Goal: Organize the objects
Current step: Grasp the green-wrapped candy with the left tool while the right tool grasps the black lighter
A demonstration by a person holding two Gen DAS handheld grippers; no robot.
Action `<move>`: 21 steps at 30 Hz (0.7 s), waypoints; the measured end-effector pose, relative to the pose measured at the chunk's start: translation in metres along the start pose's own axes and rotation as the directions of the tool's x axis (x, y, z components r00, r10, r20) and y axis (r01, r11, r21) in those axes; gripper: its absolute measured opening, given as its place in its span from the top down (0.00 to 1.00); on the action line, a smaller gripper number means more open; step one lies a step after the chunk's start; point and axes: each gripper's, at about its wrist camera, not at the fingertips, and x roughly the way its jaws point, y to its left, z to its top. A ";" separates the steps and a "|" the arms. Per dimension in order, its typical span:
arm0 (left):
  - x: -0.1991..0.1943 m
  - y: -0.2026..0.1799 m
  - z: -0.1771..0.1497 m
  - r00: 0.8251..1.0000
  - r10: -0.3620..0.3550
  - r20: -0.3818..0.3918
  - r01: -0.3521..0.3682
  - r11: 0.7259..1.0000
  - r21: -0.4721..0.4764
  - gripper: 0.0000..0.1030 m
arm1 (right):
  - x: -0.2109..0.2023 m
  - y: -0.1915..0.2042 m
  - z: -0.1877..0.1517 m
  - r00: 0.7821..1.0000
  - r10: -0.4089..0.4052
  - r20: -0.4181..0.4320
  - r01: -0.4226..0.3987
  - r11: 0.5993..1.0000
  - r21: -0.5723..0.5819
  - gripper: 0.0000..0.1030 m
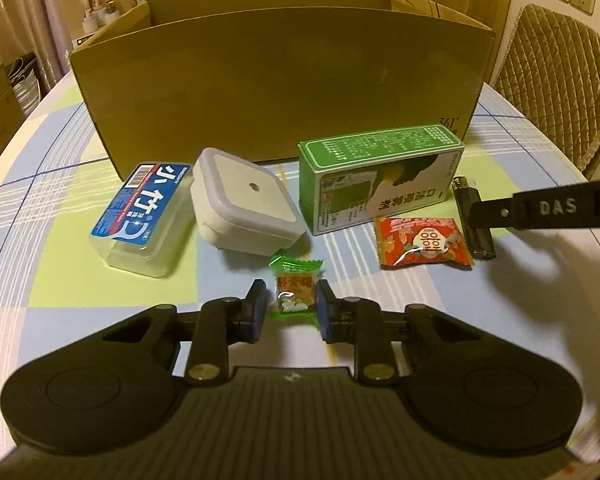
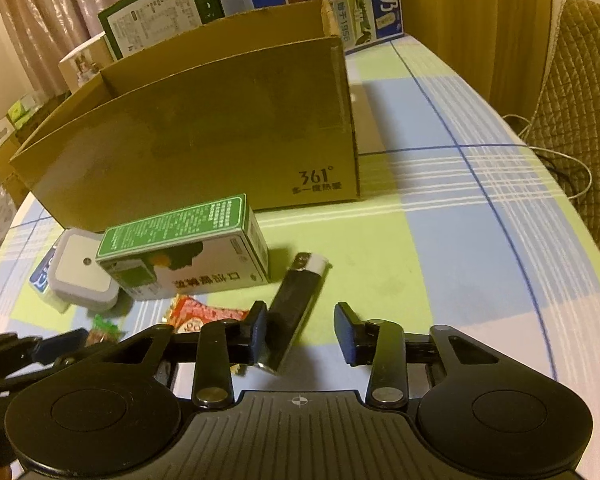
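Left fingers (image 1: pixel 262 302) clamping green candy (image 1: pixel 296 289).

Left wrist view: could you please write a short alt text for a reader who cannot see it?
The left gripper closes its fingers around a small green-wrapped candy on a checked tablecloth. Behind it lie a blue-labelled plastic case, a white square container, a green box, a red snack packet and a black lighter, before an open cardboard box.

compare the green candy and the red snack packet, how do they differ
The green candy is smaller, with a clear window; the red snack packet is larger and opaque. The candy sits between the left gripper pads; the packet lies free beside the lighter. Both are sealed wrappers lying flat on the tablecloth.
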 end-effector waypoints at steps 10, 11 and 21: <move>0.000 0.000 -0.002 1.000 0.004 0.005 -0.005 1.000 0.007 0.79 | 0.009 0.016 0.002 0.999 -0.032 -0.010 0.031 0.994 -0.105 0.76; 0.000 0.000 -0.002 1.000 0.004 0.005 -0.004 1.000 0.008 0.79 | 0.006 0.015 0.000 1.000 -0.025 -0.016 0.023 0.993 -0.115 0.79; -0.004 -0.001 -0.005 1.000 0.010 0.008 -0.010 1.000 0.023 0.77 | -0.023 0.005 -0.030 0.999 -0.041 -0.016 0.037 0.984 -0.175 0.82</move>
